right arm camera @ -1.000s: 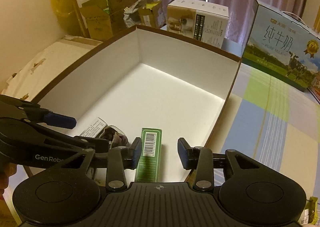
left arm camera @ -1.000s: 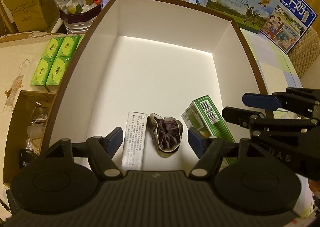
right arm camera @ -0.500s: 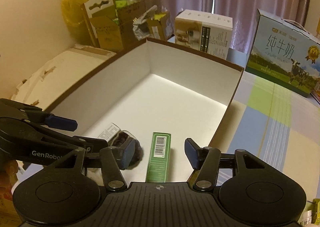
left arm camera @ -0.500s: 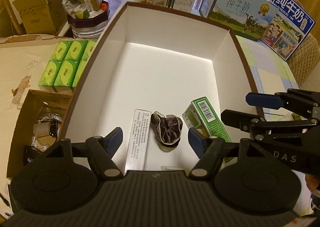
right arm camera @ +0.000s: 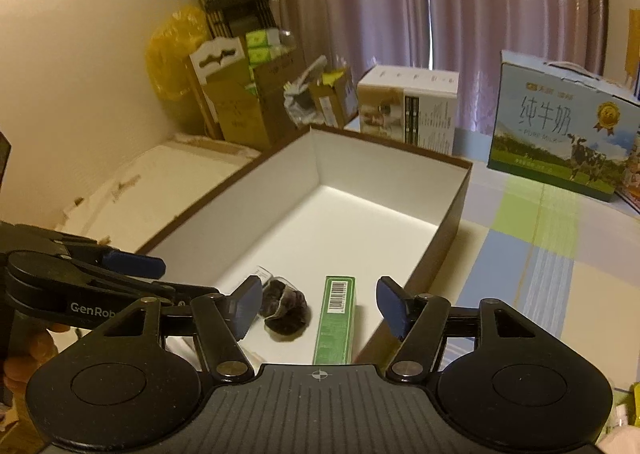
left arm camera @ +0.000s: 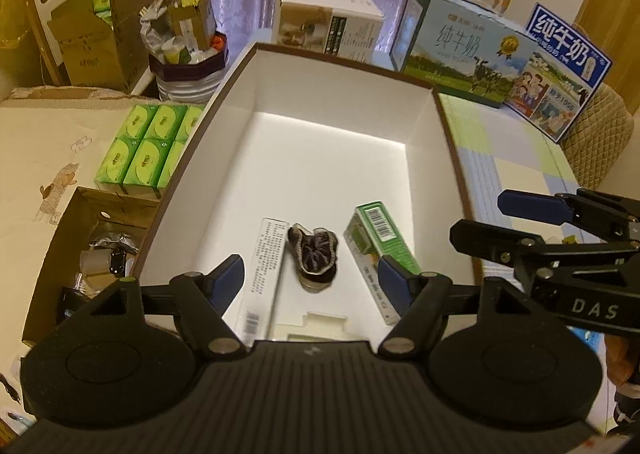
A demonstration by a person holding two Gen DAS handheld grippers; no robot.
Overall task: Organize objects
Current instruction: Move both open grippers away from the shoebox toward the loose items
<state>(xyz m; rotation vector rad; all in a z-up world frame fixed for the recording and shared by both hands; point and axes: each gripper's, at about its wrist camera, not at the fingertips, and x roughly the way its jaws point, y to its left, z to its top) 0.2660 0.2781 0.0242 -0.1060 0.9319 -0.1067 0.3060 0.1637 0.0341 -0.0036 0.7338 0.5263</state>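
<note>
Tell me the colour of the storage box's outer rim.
Brown, around white inner walls of the storage box; clearest in the right wrist view.

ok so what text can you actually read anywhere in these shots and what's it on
"纯牛奶" and "PURE MILK": pale blue and green milk carton
"纯牛奶" and "1958": dark blue milk carton
"DAS": black right gripper
"GenRob", cut off: black left gripper
Too small to read: print on the long white box; barcode digits on the long green box
</note>
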